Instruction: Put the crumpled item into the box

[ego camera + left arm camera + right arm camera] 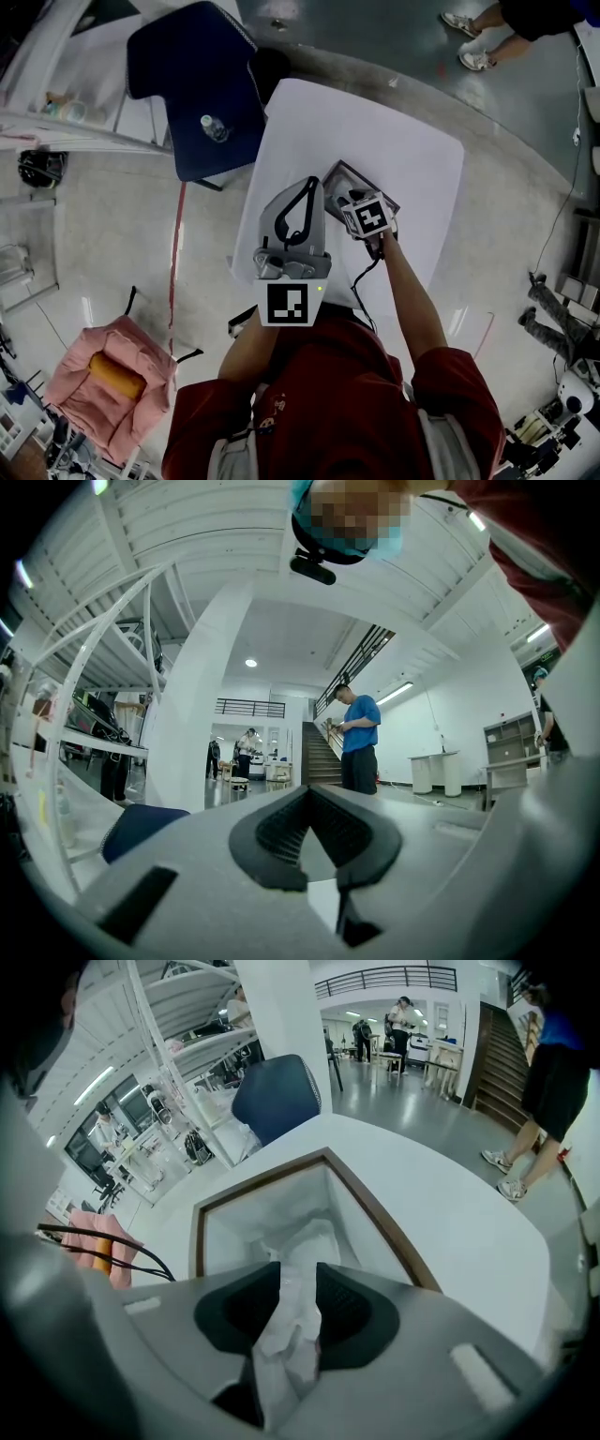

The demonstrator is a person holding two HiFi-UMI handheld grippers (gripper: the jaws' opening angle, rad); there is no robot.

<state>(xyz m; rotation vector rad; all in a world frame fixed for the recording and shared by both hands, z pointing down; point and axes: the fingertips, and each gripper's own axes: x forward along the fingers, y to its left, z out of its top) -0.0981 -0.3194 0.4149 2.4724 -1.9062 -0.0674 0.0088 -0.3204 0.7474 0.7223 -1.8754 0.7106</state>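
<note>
The white desk (375, 131) is bare across its far half and along both sides, so there is open room all round the work. Past its far left corner stands a blue chair (187, 66), just beside the desk edge, with a clear bottle (214, 127) lying on the seat. Grey floor lies beyond the far edge, where another person's feet (473, 42) show well apart from the desk.

The box (262, 1180) sits on the desk's near half, in front of the person, well in from every desk edge. It has a brown rim and pale white walls, and its mouth is open upward.

The left gripper (307, 794) is held up off the desk, near the person's chest and left of the box. It points out across the room toward a standing person in a blue shirt (359, 728). Its jaws meet at the tips, leaving only a small wedge-shaped gap behind them, and nothing is between them.

The right gripper (298, 1274) hangs directly over the box mouth, pointing down into it. Its jaws stand wide, about as far apart as they go.

The crumpled item (292, 1326), a wad of white paper, lies in the gap between those spread jaws. It reaches down into the box, where its lower folds rest against the inner wall. Whether the pads touch the paper at its sides I cannot tell, but they are not clamped on it.
</note>
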